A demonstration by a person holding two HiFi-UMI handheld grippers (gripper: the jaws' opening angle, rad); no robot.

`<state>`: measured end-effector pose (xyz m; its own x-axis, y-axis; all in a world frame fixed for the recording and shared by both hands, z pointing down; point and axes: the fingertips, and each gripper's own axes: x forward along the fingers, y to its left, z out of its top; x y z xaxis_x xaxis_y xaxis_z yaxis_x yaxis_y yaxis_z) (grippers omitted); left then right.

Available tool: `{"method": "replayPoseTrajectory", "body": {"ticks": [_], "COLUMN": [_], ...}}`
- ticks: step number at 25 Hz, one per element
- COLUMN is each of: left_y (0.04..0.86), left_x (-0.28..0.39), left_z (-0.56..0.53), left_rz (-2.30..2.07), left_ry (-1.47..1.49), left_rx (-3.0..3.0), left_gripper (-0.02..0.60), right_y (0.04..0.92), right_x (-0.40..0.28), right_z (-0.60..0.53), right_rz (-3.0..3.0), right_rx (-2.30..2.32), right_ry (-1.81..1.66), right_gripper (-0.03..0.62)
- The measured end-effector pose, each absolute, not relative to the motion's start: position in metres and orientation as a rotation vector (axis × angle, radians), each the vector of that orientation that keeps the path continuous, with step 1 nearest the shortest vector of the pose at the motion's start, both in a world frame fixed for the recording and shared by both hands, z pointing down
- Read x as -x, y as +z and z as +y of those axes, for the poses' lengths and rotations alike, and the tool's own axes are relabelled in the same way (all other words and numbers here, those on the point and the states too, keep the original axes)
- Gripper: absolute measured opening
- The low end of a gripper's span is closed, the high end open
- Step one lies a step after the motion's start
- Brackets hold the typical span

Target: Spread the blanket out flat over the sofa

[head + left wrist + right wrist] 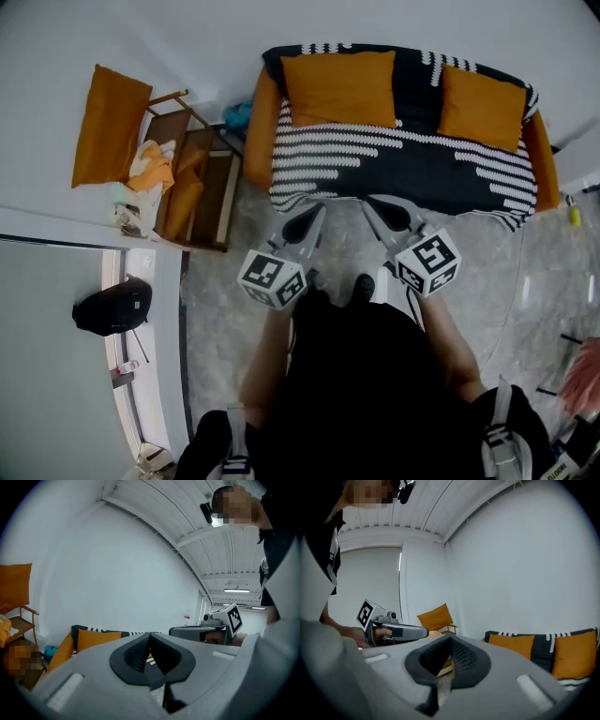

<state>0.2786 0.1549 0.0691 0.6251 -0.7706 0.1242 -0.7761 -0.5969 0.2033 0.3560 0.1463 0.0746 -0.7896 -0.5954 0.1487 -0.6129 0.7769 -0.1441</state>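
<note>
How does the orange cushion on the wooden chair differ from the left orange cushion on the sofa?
The chair cushion is propped against the back of the wooden chair, next to a heap of clothes; the sofa cushion leans on the back of the sofa, over the striped blanket. The chair cushion stands taller than wide, tilted; the sofa cushion sits wider than tall. Both are plain orange.

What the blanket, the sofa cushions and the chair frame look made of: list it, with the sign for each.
The blanket: probably knitted or woven textile, matte; black with rows of white dashes. The cushions: orange cloth, matte, softly rounded; the weave is too small to tell. The chair frame: seemingly wood, brown, with slim straight bars.
</note>
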Motion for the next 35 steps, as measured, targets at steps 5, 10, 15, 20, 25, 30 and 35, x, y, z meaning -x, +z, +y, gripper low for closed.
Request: {"method": "replayPoseTrajectory", "body": {"ticks": [5,10,15,20,25,30,35], "left_y": [0.069,0.071,0.073,0.073,0.075,0.076,0.075], "left_x": [-0.278,-0.278,-0.278,-0.281,-0.281,-0.284,-0.286], "left_z": [0.155,0.153,0.152,0.149,0.148,0.145,0.143], "left_rz": [-1.269,-1.276,-1.278,-1.280,-1.283,-1.282,-1.279], "left_ry": [0.033,0.032,0.035,0.040,0.048,0.049,0.048], "left_rx": [-2.613,-2.606,-2.601,-2.600,-2.596,-2.594,-2.596], "left_gripper": [0.011,0.011,0.011,0.011,0.011,0.011,0.011], "right_y": [0.077,0.079,0.081,0.081,0.083,0.083,0.083], "right_x": [-0.355,-0.355,-0.357,-0.359,-0.359,-0.362,-0.364], "right_z": [0.147,0.145,0.143,0.140,0.139,0.138,0.134], "right_rz": [-2.870,-2.867,-2.861,-2.865,-2.860,-2.857,-2.850], "right_rx": [-0.970,-0.961,-0.964,-0.962,-0.955,-0.957,-0.960], "right_ry": [0.284,0.278,0.275,0.274,0.262,0.257,0.248], "right_gripper": [0.002,0.002,0.002,0.002,0.002,0.002,0.002]}}
